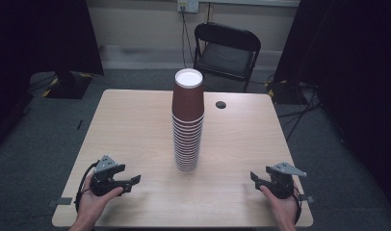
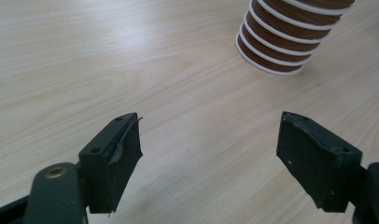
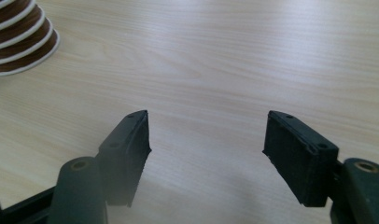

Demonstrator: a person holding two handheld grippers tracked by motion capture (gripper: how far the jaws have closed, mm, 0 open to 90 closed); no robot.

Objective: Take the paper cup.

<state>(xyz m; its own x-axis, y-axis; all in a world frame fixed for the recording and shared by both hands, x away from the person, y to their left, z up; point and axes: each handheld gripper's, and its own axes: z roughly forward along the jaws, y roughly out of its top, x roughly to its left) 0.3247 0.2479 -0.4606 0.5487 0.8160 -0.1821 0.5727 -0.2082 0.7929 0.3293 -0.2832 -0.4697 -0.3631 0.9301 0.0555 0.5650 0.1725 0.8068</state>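
Stack of brown paper cups (image 1: 188, 122), upside down, upright mid-table, slightly toward far edge of the table (image 1: 136, 125). Left gripper (image 1: 131, 182) near front-left corner, jaws spread, nothing between. Right gripper (image 1: 254, 179) near front-right corner, jaws spread, nothing held. Both well apart from stack. Black folding chair (image 1: 226, 53) beyond far edge.
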